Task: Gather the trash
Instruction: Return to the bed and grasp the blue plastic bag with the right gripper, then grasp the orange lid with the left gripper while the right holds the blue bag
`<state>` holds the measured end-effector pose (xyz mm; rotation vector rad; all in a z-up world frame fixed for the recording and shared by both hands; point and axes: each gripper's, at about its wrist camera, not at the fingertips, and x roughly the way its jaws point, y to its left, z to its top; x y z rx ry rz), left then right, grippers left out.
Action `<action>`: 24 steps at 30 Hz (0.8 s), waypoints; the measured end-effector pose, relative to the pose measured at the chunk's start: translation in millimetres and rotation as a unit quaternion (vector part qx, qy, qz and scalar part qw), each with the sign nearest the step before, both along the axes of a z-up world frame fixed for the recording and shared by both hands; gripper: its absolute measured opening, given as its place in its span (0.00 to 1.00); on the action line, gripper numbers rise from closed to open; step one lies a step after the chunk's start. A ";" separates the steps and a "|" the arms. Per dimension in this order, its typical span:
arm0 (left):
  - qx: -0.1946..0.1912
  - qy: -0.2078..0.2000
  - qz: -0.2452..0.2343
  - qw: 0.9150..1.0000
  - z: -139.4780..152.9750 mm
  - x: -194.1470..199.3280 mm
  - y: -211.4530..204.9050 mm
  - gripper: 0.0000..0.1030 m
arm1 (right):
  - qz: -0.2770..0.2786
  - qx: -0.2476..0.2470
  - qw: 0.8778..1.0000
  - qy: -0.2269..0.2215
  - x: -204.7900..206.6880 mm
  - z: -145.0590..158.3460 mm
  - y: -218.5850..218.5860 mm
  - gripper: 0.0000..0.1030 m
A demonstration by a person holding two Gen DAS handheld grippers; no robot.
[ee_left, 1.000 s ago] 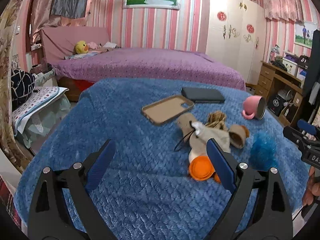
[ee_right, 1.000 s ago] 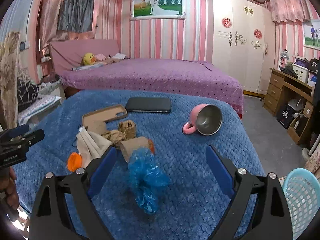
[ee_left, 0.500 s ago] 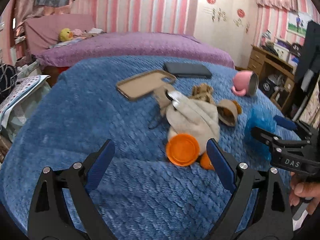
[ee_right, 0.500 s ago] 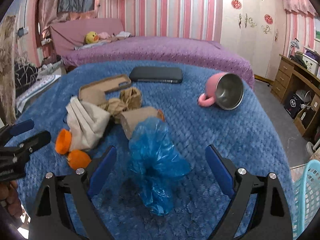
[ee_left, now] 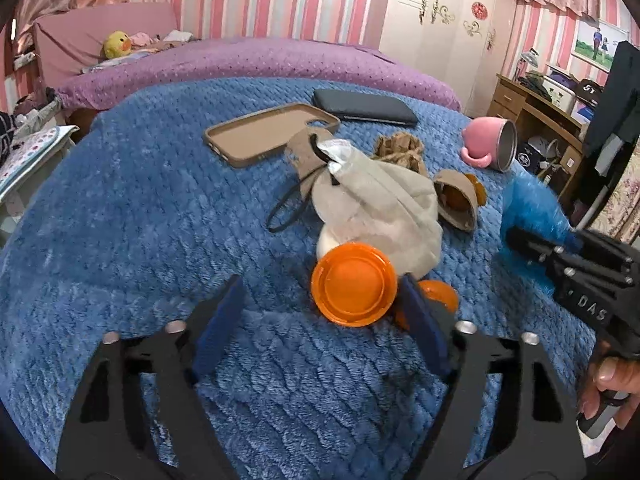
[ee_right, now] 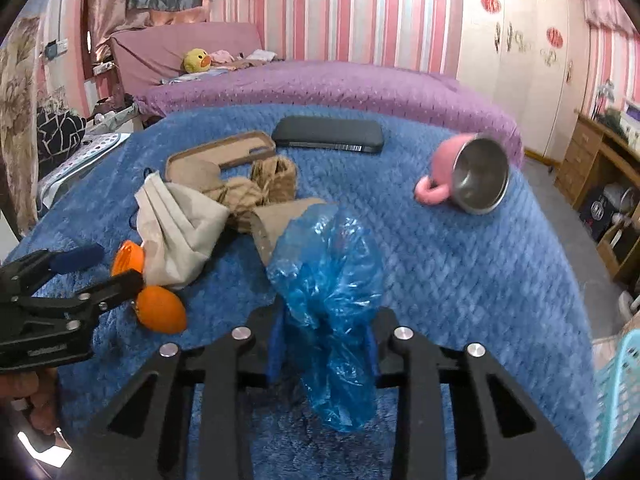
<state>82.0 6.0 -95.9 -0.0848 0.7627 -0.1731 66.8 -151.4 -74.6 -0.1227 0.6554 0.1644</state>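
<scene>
My right gripper [ee_right: 323,340] is shut on a crumpled blue plastic bag [ee_right: 328,280], which also shows in the left wrist view [ee_left: 528,208]. My left gripper [ee_left: 320,320] is open, its fingers on either side of an orange lid [ee_left: 354,284] that leans on a beige cloth pouch [ee_left: 380,208]. An orange peel [ee_right: 160,308] lies beside the lid. Crumpled brown paper [ee_right: 260,184] and a torn brown paper cup [ee_left: 456,200] lie behind the pouch on the blue blanket [ee_left: 140,220].
A tan phone case [ee_left: 268,132], a dark phone [ee_left: 364,106] and a tipped pink mug [ee_left: 490,144] lie farther back. A light blue basket [ee_right: 618,392] stands at the blanket's right edge. A purple bed is behind.
My right gripper moved forward and closed on the blue bag. My left gripper advanced until its open fingers straddle the orange lid.
</scene>
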 end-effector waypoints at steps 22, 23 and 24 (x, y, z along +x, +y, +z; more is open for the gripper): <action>0.002 -0.092 0.024 0.995 59.3 -34.1 10.8 0.38 | -0.015 0.039 0.997 -0.064 -27.6 45.7 -26.4 0.31; 0.002 -0.096 0.024 0.995 61.7 -35.5 11.2 0.38 | -0.014 0.040 0.997 -0.067 -29.7 47.5 -26.6 0.31; 0.004 -0.102 0.024 0.994 65.2 -37.6 10.7 0.38 | -0.014 0.042 0.996 -0.073 -32.9 50.9 -27.1 0.31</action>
